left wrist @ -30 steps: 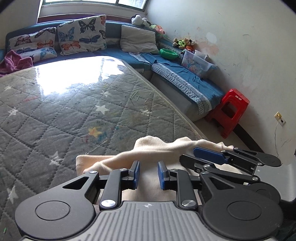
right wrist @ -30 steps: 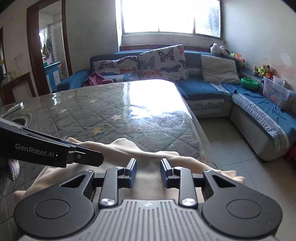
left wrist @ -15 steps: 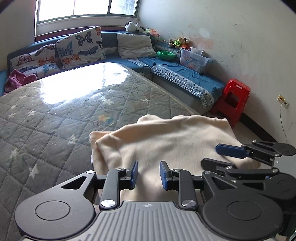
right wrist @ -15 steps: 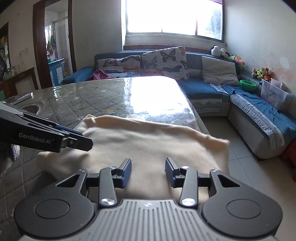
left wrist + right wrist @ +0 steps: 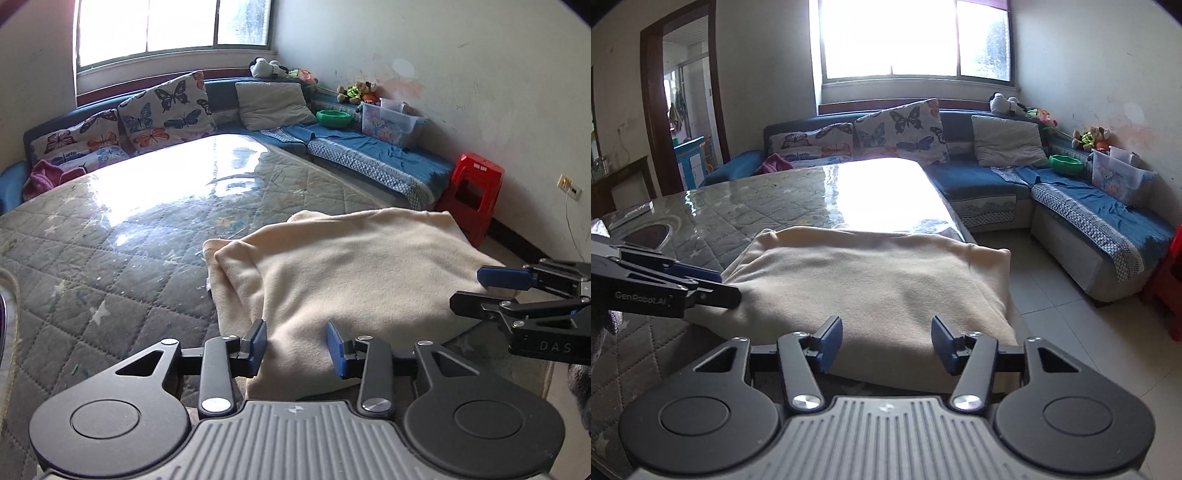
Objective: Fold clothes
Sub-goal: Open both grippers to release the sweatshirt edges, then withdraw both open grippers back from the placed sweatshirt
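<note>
1. Cream garment (image 5: 347,273) is now lying folded flat on the quilted table (image 5: 110,280), near its edge. A second ago it was bunched up under the tongs.
2. Left gripper (image 5: 295,345) is opening, with nothing pinched; cloth just sits beyond the pads.
3. Right gripper (image 5: 886,341) is opening too, and wider, also empty.
4. Looks like this fold is getting released, so the next one's probably coming up.

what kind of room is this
Most likely a home living room. A blue corner sofa with butterfly-print cushions runs under the window, stuffed toys sit along the wall, and a cream garment lies folded on a large table with a quilted, glossy cover.
</note>
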Tool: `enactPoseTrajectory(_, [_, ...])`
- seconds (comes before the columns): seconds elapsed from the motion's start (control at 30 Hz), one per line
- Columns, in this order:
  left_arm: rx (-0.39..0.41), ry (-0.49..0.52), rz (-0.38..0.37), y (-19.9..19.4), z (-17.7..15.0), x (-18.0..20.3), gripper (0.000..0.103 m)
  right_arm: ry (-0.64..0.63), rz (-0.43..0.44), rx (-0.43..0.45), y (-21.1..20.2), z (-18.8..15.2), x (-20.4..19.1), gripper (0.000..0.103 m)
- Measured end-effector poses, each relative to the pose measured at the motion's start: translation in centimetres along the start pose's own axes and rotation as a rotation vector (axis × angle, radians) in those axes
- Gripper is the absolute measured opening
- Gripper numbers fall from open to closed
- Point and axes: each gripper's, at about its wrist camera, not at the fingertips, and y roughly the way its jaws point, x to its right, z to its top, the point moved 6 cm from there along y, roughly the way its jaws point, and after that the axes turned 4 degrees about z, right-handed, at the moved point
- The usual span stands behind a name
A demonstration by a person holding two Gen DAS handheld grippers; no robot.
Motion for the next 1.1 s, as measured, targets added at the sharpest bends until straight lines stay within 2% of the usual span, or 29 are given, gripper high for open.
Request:
enactPoseTrajectory(0.1, [-0.017, -0.004, 0.012, 0.1, -0.6, -0.1, 0.042, 0.005, -0.014, -0.017, 0.5, -0.4, 0.4, 0.055])
enactPoseTrajectory(0.27, [-0.019, -0.025, 0.011, -0.2, -1.2, -0.3, 0.044, 0.028, -0.018, 0.014, -0.4, -0.3, 0.5, 0.06])
enactPoseTrajectory(0.37, [-0.026, -0.032, 0.015, -0.3, -1.5, -0.4, 0.044, 0.033, -0.036, -0.014, 0.2, -1.2, 0.8, 0.06])
enactPoseTrajectory(0.53, [0.004, -0.074, -0.003, -1.4, -0.8, -0.8, 0.045, 0.029, -0.031, 0.013, -0.7, -0.6, 0.6, 0.062])
enactPoseTrajectory(0.67, [0.017, -0.107, 0.01, -0.9, 0.3, -1.1, 0.045, 0.03, -0.031, 0.04, -0.4, 0.4, 0.3, 0.062])
enactPoseTrajectory(0.9, [-0.034, -0.11, 0.056, 0.7, 0.0, -1.8, 0.045, -0.011, -0.024, -0.006, 1.6, -0.3, -0.7, 0.063])
enactPoseTrajectory(0.97, [-0.043, -0.12, 0.058, 0.7, -0.1, -1.9, 0.051, -0.023, -0.025, 0.003, 1.1, -0.2, -0.9, 0.069])
enactPoseTrajectory(1.0, [-0.046, -0.13, 0.056, 0.5, -0.1, -2.0, 0.053, -0.021, -0.026, 0.008, 0.8, -0.1, -0.9, 0.077])
enactPoseTrajectory(1.1, [-0.049, -0.139, 0.049, 0.0, -0.4, -2.0, 0.056, -0.011, -0.027, 0.022, -0.1, 0.1, -1.1, 0.08])
